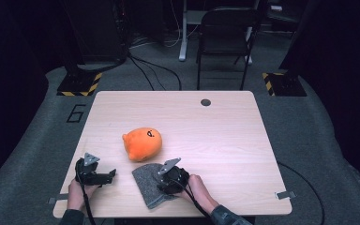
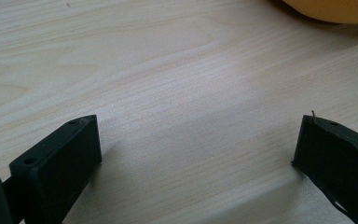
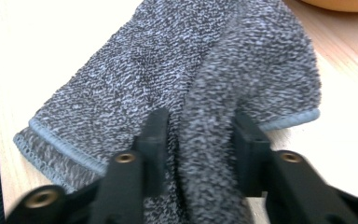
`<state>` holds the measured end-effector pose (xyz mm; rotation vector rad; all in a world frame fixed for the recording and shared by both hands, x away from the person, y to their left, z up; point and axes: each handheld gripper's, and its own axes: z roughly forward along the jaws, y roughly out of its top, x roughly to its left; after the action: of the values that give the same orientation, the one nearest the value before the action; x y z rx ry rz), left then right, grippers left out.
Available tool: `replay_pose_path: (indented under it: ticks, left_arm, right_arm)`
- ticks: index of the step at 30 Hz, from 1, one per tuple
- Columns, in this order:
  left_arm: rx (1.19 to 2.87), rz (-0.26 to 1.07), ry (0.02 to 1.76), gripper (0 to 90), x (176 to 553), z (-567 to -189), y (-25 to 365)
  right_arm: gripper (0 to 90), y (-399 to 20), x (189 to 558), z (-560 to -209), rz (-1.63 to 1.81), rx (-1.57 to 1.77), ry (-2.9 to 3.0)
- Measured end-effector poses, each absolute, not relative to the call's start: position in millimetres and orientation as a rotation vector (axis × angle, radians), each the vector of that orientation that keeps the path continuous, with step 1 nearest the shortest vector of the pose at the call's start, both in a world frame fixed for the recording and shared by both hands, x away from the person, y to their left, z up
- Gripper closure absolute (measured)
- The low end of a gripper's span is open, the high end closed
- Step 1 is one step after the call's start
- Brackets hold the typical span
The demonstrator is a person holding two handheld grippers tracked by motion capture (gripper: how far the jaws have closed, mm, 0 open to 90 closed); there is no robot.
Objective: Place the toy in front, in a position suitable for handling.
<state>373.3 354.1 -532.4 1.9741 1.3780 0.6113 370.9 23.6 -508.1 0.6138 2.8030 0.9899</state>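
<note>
A grey towelling cloth (image 1: 146,180) lies near the table's front edge, with a ridge of it (image 3: 168,60) bunched up. My right gripper (image 1: 165,183) sits on the cloth's right part, and its jaws (image 3: 200,126) are shut on that raised fold. An orange plush toy (image 1: 142,143) rests just behind the cloth; its edge shows as the orange plush toy (image 2: 335,9) at the top right of the left gripper view. My left gripper (image 1: 108,174) stands left of the cloth, low over bare wood. It (image 2: 200,135) is open wide with nothing between its jaws.
The light wooden table (image 1: 215,131) has a round cable hole (image 1: 206,102) near its far edge. A black chair (image 1: 225,33) stands behind the table on grey carpet. Cables run across the floor.
</note>
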Motion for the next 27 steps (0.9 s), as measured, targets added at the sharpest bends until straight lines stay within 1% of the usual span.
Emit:
replay_pose_path:
  ticks: [1,2,6,18,27]
  left_arm:
    - [1.974,0.611,1.378,0.2,373.3,-532.4,354.1]
    - [1.976,0.609,1.380,0.1,373.2,-532.2,354.2]
    - [1.976,0.607,1.380,0.1,373.3,-532.3,354.2]
    - [1.979,0.607,1.377,0.1,373.6,-532.2,354.5]
    - [1.979,0.606,1.377,0.1,373.6,-532.2,354.5]
  right_arm:
    - [64.4,23.6,370.9,-508.1,0.990,0.614,2.803]
    - [68.3,22.6,371.4,-507.9,0.992,0.616,2.810]
    - [71.7,21.9,370.9,-507.0,0.997,0.613,2.812]
    - [72.7,12.3,368.4,-495.8,1.004,0.649,2.796]
    - [72.6,-13.7,373.8,-478.5,1.030,0.689,2.746]
